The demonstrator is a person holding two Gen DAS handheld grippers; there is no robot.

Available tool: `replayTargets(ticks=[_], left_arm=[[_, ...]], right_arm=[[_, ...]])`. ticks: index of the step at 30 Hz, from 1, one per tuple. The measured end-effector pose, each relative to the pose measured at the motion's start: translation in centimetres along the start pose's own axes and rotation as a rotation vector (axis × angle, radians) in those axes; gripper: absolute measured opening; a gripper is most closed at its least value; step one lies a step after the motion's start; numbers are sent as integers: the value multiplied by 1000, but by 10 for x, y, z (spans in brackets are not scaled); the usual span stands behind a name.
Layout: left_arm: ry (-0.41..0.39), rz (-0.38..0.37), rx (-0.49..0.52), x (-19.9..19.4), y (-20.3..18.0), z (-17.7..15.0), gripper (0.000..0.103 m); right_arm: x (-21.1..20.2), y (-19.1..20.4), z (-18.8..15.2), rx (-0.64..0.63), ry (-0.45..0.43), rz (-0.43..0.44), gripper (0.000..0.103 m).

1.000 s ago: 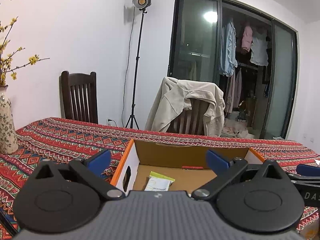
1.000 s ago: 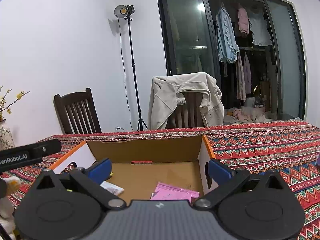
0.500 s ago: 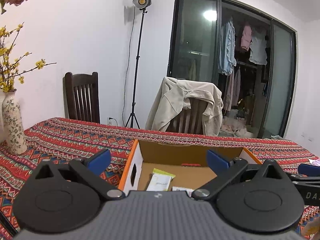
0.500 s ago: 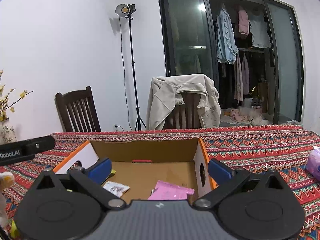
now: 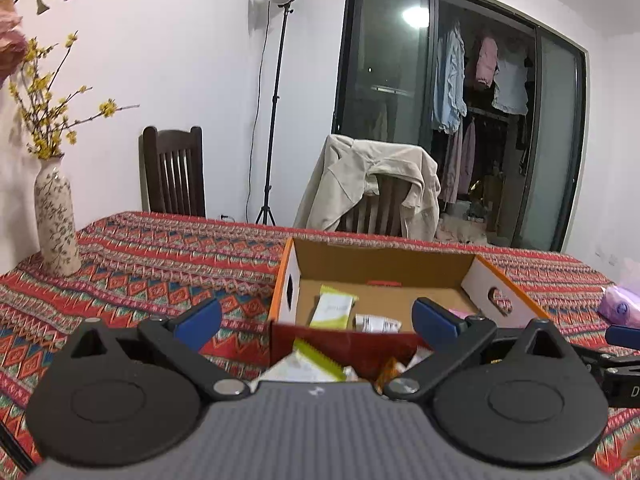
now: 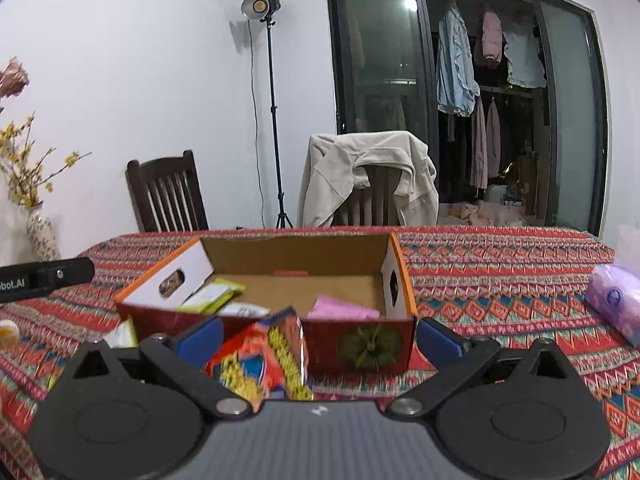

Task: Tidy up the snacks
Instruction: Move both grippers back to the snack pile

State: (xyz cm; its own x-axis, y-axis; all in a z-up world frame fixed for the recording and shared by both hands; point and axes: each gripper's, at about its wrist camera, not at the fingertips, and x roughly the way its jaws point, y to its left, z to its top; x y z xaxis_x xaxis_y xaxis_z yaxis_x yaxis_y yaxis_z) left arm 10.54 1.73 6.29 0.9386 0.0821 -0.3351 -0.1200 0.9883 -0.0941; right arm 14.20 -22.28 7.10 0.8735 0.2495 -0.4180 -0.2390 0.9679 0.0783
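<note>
An open cardboard box [image 5: 289,280] with an orange rim and red front stands on the patterned tablecloth. Inside lie a green-white packet [image 5: 334,312], a white packet [image 5: 376,323] and a pink packet [image 6: 340,312]. My left gripper [image 5: 316,320] is open just short of the box front, above a white-green packet [image 5: 304,364] and an orange snack [image 5: 394,368]. My right gripper [image 6: 320,340] is open too. A red, yellow and blue snack bag [image 6: 260,356] lies between its fingers, near the left one, in front of the box [image 6: 360,344].
A flowered vase [image 5: 54,220] stands at the table's left end. A purple tissue pack [image 6: 616,304] lies at the right. Two chairs, one draped with a beige jacket [image 5: 372,184], and a lamp stand are behind the table's far edge.
Both grippers have drawn back from over the box. Its red front and the snacks lying before it have come into view. Both stay open.
</note>
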Motion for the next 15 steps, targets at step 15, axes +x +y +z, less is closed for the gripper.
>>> replayTargets(ticks=[15], left_arm=[[102,-15,-1,-35,21,-60,103]], right_arm=[[-28,12,-61,-26,137,22,101]])
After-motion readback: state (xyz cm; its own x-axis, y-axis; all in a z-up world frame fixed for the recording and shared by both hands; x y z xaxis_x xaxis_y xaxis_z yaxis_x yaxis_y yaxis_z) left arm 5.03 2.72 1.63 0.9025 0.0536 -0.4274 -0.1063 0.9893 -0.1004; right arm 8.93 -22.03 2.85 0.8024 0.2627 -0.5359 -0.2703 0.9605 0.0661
